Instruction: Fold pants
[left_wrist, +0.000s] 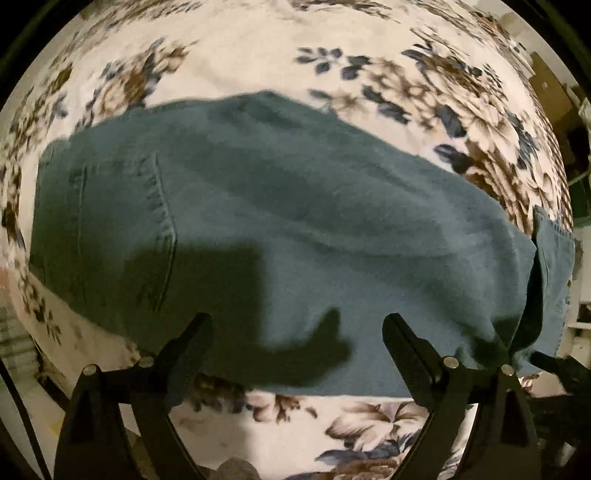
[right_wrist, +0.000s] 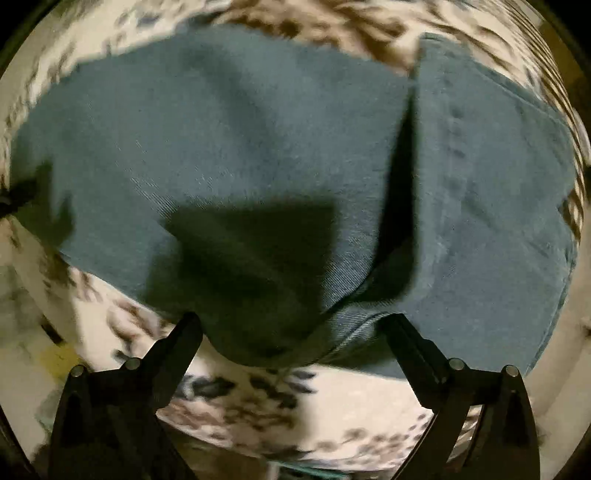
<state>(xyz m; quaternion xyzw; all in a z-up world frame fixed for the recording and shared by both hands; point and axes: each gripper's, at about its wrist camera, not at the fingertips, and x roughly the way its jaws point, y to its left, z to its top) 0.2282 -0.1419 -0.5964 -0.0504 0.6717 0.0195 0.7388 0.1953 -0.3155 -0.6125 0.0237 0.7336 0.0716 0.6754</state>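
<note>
Teal blue pants (left_wrist: 280, 221) lie folded lengthwise on a floral bedspread (left_wrist: 258, 55), back pocket (left_wrist: 122, 229) at the left. My left gripper (left_wrist: 297, 321) is open, its black fingers apart over the pants' near edge, holding nothing. In the right wrist view the pants (right_wrist: 240, 147) fill the frame, with a fold flap (right_wrist: 487, 184) standing up at the right. My right gripper (right_wrist: 291, 321) is open, fingers spread just over the near edge of the cloth. The right gripper's finger shows in the left wrist view at the far right (left_wrist: 554, 363).
The floral bedspread (right_wrist: 332, 406) extends around the pants on all sides. The bed's edge and dim room furniture (left_wrist: 576, 122) show at the right rim. The floor shows at the lower left (left_wrist: 22, 332).
</note>
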